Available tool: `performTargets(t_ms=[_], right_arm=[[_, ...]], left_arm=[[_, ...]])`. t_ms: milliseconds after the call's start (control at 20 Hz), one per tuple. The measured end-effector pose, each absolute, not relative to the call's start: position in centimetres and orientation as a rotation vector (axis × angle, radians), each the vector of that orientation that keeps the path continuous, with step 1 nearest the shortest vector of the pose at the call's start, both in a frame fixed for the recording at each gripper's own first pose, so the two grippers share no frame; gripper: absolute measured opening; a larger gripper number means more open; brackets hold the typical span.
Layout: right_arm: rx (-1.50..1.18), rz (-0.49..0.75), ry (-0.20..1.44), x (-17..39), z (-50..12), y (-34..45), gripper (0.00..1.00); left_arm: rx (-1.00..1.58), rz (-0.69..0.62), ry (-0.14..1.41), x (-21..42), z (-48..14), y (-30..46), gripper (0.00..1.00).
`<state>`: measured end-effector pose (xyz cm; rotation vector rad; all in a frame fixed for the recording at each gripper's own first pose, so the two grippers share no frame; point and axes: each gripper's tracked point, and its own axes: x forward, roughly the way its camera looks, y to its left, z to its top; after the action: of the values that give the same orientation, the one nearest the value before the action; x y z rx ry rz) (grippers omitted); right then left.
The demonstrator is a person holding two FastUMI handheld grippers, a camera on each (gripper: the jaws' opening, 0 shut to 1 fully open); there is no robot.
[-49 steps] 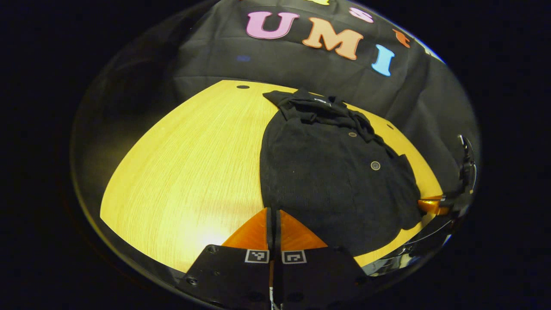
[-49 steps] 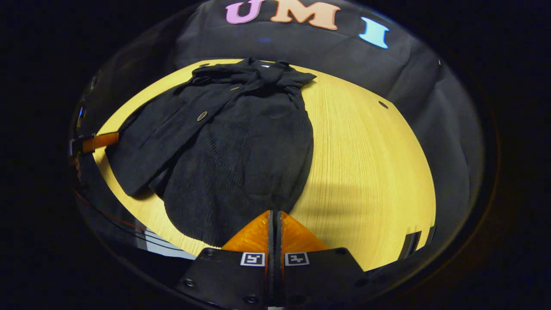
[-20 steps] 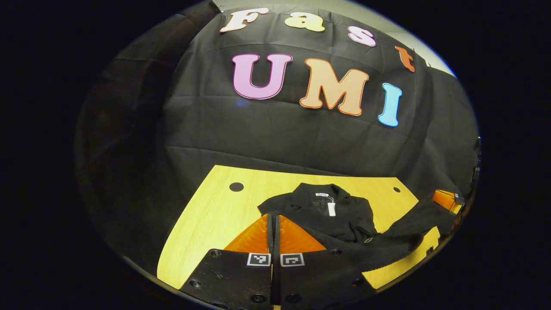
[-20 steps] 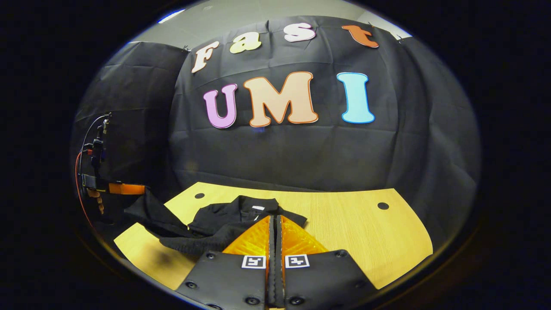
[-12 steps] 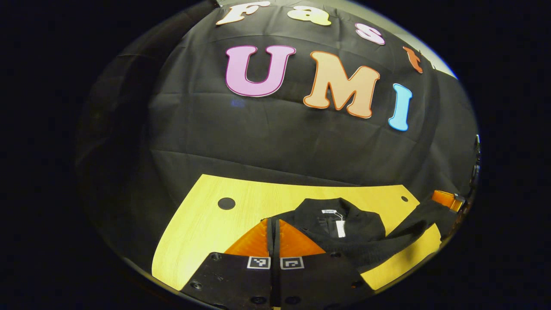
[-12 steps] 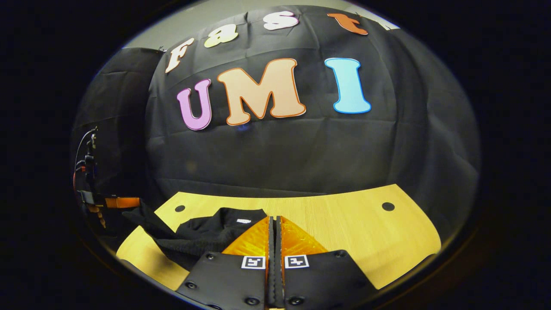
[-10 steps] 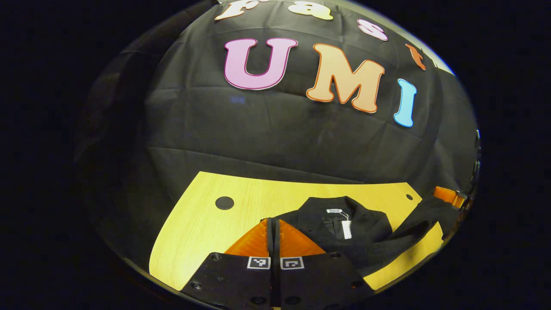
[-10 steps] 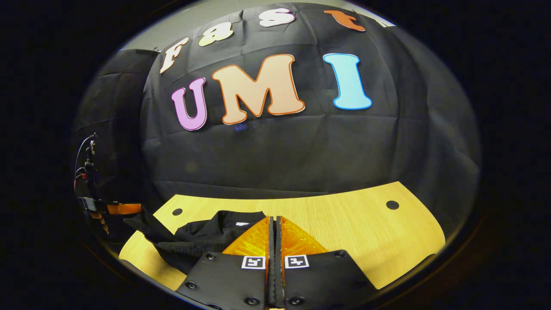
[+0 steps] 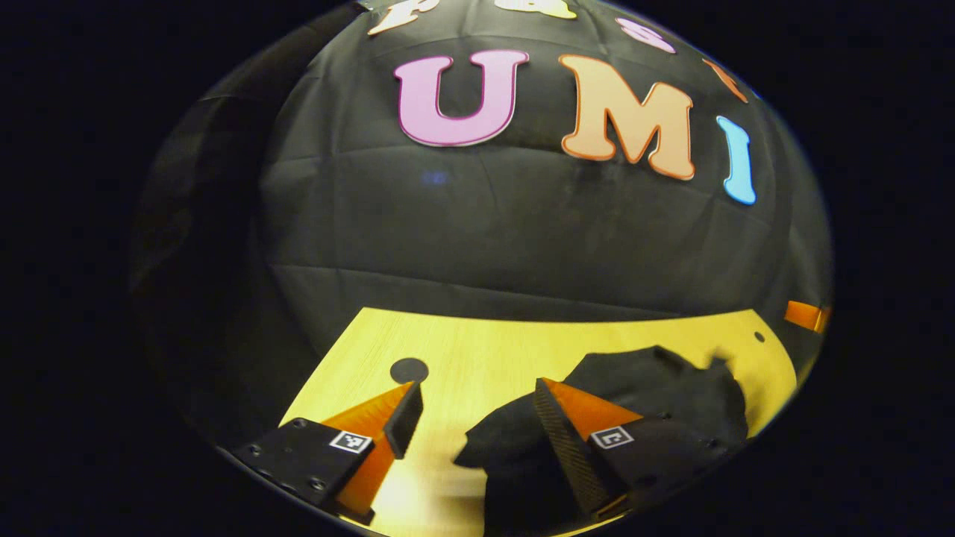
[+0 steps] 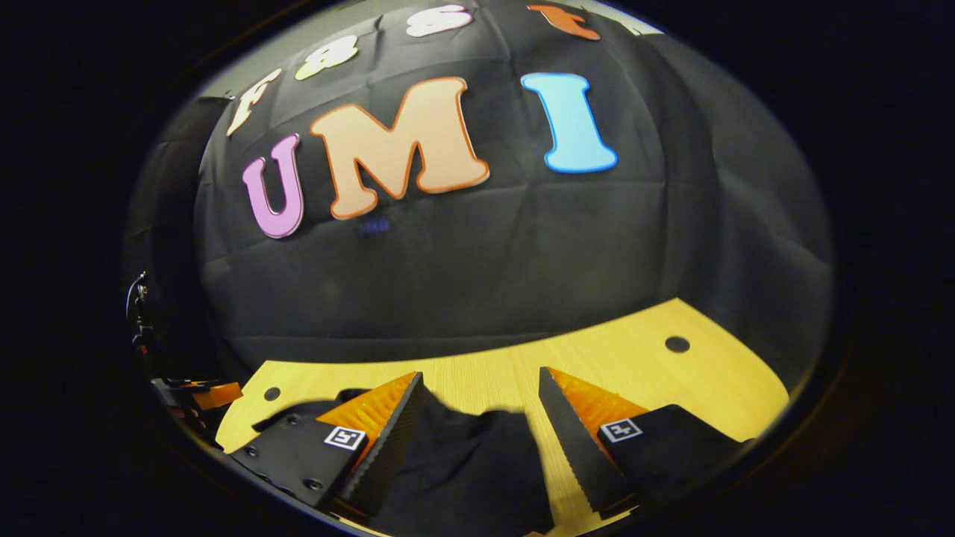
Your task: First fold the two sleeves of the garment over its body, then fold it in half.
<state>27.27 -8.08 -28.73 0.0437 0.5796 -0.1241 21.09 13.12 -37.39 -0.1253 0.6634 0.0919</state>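
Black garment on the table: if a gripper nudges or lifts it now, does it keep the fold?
Probably not. The garment lies in a soft rumpled heap on the table, so it looks floppy. A push would likely bunch it rather than slide it. Lifted by one edge, it would likely droop and unfold.

One black garment [image 9: 656, 388], bunched into one heap on one wooden table [image 9: 477, 350]. Two grippers: left gripper [image 9: 473, 407] and right gripper [image 10: 481, 395], two fingers each, four fingers total, one square marker tag per finger. Table holes: two counted in the left gripper view, two in the right gripper view. One black cloth wall behind.
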Motion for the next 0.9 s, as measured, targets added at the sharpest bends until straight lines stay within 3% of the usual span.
performTargets(t_ms=[50,100,400,600,800,850,900], right_arm=[[0.012,-0.13,0.55,26.9,-27.7,-8.0,0.92],[-0.01,-0.139,0.534,26.5,-26.9,-8.0,0.98],[-0.08,-0.121,0.38,21.7,-20.0,-5.9,0.98],[-0.084,-0.056,0.289,16.5,-15.7,-4.2,0.94],[-0.034,-0.012,0.275,9.1,-12.6,-3.1,0.94],[-0.048,-0.009,0.264,7.2,-11.8,-3.5,1.0],[-0.057,-0.008,0.255,4.8,-9.8,-3.0,0.94]], left_arm=[[-0.117,0.089,0.637,21.2,-36.3,13.1,0.93],[-0.103,0.091,0.614,21.3,-35.4,13.1,0.93],[-0.106,0.05,0.426,20.1,-24.9,11.7,0.93],[-0.065,0.102,0.329,14.0,-17.6,11.5,0.93],[0.012,0.058,0.255,7.5,-12.0,8.4,0.92],[0.01,0.05,0.24,6.3,-10.9,7.6,0.92],[0.003,0.046,0.231,5.2,-10.2,7.0,0.92]])
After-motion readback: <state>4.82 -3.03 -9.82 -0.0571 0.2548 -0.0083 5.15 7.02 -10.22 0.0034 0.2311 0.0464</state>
